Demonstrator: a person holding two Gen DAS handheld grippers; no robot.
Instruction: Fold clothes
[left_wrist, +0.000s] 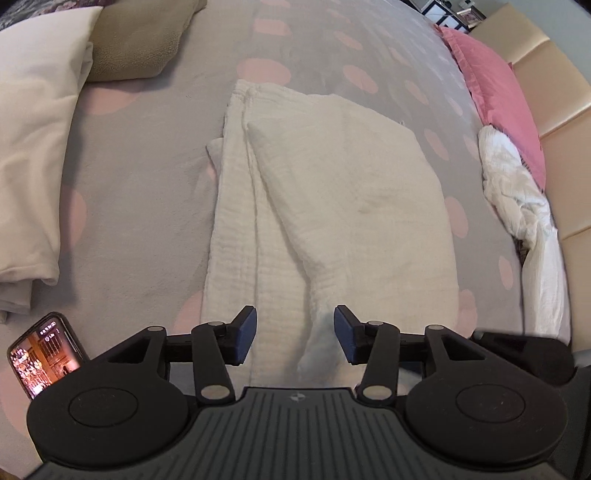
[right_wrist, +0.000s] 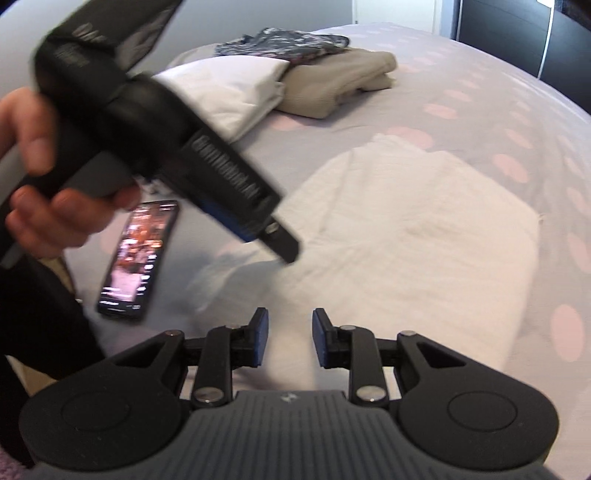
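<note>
A cream muslin garment (left_wrist: 332, 206) lay partly folded in the middle of the grey bed (left_wrist: 147, 184) with pink spots. The left gripper (left_wrist: 294, 334) hung over its near edge, jaws spread and pinching nothing. The right gripper (right_wrist: 290, 341) hovered beside it, jaws parted and empty. A lit phone (right_wrist: 140, 258) lay nearby.
</note>
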